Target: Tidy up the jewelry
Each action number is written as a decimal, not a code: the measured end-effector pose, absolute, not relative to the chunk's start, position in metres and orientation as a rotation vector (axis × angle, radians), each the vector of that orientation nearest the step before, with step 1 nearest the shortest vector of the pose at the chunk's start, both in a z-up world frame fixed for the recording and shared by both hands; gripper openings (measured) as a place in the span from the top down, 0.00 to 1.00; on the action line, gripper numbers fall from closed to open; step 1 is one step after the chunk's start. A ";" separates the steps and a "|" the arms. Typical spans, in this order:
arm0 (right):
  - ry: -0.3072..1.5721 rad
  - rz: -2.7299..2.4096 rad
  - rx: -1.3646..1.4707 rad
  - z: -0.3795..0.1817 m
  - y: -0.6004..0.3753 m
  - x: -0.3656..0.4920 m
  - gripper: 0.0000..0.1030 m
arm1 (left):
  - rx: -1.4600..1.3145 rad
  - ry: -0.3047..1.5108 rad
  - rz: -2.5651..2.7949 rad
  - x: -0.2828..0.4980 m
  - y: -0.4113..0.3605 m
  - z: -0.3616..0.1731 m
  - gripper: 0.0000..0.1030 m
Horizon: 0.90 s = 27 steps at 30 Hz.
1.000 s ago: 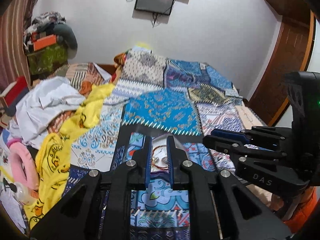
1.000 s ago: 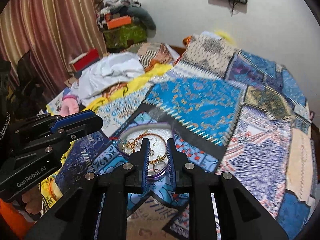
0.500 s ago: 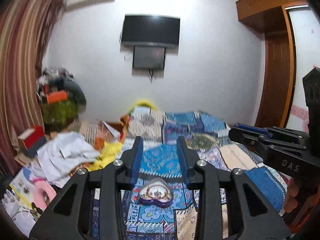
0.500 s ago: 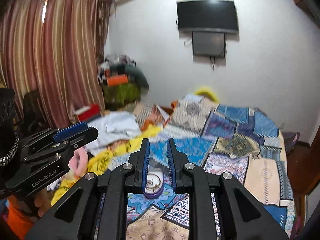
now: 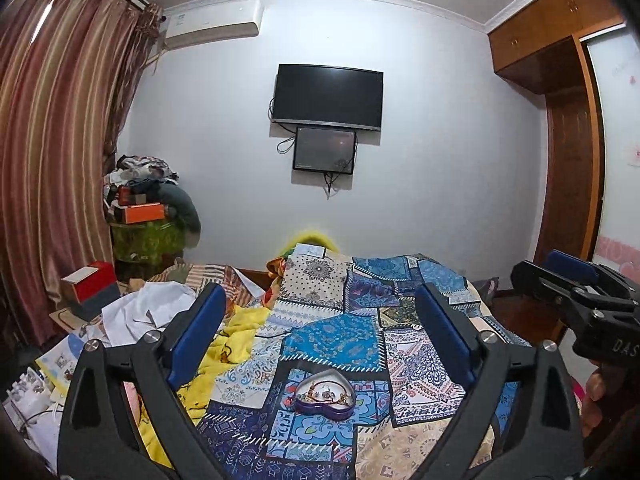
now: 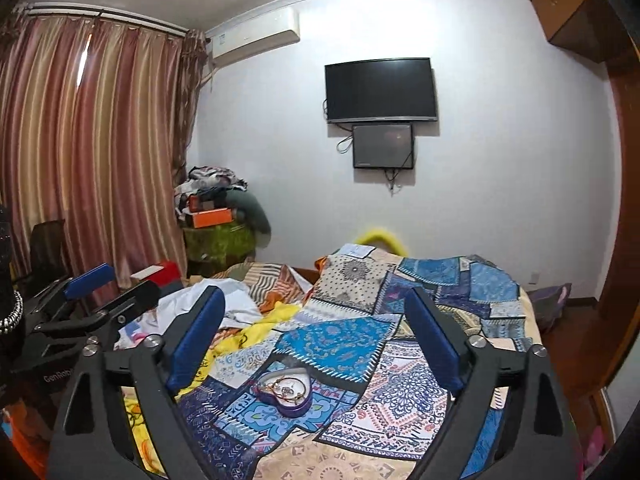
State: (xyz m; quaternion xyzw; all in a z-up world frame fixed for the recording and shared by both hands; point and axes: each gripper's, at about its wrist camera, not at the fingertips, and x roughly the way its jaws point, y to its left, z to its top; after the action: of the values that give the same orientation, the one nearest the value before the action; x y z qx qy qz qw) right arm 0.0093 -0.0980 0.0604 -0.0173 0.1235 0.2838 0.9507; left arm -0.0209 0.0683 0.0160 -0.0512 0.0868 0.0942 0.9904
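The left gripper (image 5: 320, 328) stood wide open with nothing between its blue pads (image 5: 198, 334), raised above the bed (image 5: 420, 356) and clear of everything on it. The right gripper (image 6: 316, 328) was spread just as far and also held nothing. In the left wrist view the right gripper showed at about 3 o'clock, apart from the left one; in the right wrist view the left gripper sat at about 9 o'clock.

The heart-shaped purple jewelry dish (image 5: 325, 397) rested on the patchwork bedspread (image 5: 336, 340), at 6 o'clock in both views, below the gap of each gripper and touched by neither. Gold bangles and small pieces (image 6: 289, 388) lay tangled inside the dish on its white lining. A yellow cloth (image 5: 236, 340) lay on the bed at 9 o'clock from the dish, near white clothes (image 5: 144, 316). A dark television (image 6: 380, 90) hung on the wall at 12 o'clock.
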 end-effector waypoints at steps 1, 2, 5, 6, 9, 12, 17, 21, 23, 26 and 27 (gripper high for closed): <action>0.250 0.572 -0.036 0.060 -0.100 0.008 0.10 | -0.102 0.175 0.191 -0.021 0.069 0.016 0.07; 0.250 0.566 -0.037 0.060 -0.100 0.008 0.10 | -0.102 0.176 0.192 -0.022 0.069 0.015 0.07; 0.251 0.567 -0.034 0.060 -0.103 0.005 0.10 | -0.104 0.177 0.189 -0.023 0.068 0.015 0.07; 0.251 0.567 -0.032 0.061 -0.102 0.005 0.10 | -0.104 0.176 0.188 -0.024 0.067 0.014 0.07; 0.251 0.568 -0.034 0.060 -0.105 0.004 0.09 | -0.103 0.176 0.186 -0.023 0.067 0.013 0.07; 0.251 0.569 -0.034 0.060 -0.106 0.002 0.09 | -0.100 0.177 0.183 -0.025 0.064 0.011 0.07; 0.251 0.569 -0.034 0.060 -0.105 0.000 0.09 | -0.102 0.180 0.180 -0.025 0.064 0.011 0.07; 0.251 0.569 -0.033 0.060 -0.106 -0.002 0.09 | -0.103 0.181 0.180 -0.025 0.063 0.011 0.06; 0.251 0.569 -0.031 0.060 -0.107 -0.002 0.09 | -0.103 0.181 0.180 -0.025 0.063 0.011 0.06; 0.251 0.569 -0.032 0.060 -0.107 -0.003 0.09 | -0.103 0.181 0.182 -0.024 0.063 0.012 0.05; 0.250 0.569 -0.032 0.060 -0.107 -0.003 0.09 | -0.104 0.182 0.182 -0.024 0.063 0.012 0.03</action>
State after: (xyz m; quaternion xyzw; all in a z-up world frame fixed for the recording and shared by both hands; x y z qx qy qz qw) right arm -0.0029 -0.1071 0.0604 -0.0158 0.1231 0.2801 0.9519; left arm -0.0239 0.0634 0.0116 -0.0517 0.0905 0.0905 0.9904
